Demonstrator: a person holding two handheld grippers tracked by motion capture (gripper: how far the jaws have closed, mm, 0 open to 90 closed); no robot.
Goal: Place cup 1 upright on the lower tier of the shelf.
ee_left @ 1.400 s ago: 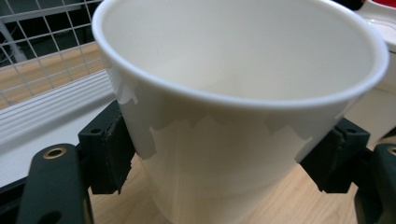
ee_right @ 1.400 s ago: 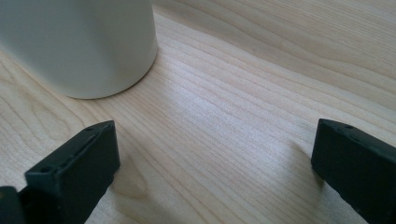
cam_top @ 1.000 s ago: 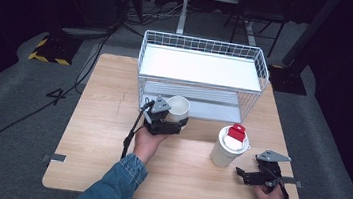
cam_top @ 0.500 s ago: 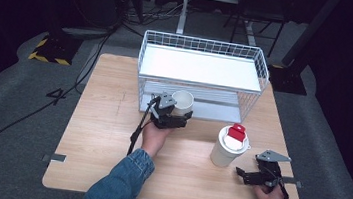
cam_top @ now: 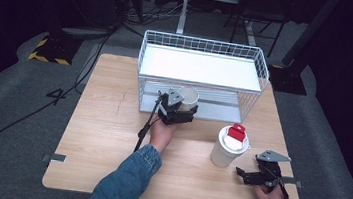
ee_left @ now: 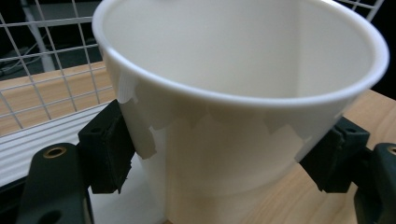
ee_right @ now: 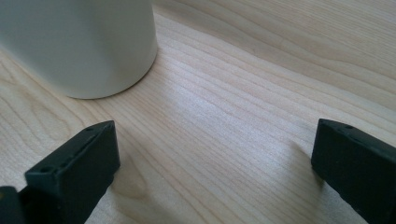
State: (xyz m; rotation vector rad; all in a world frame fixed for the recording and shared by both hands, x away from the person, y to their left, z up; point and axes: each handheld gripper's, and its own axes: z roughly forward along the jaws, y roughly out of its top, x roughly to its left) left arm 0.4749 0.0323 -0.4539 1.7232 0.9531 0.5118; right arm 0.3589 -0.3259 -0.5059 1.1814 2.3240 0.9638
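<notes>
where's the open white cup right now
In the high view the open white cup is clamped in the left tongs at the front edge of the wire rack, by its lower shelf, left of the lidded cup.

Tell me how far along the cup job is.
Done: the left gripper is clamped on the open cup. In hand: that cup sits at the front of the rack, by its lower shelf. Left: setting it down. The lidded cup stands untouched on the table; the right gripper is open beside it.

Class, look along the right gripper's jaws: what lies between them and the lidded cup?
Bare wooden table. The right gripper view shows the right gripper open, apart from the lidded cup, nothing between.
</notes>
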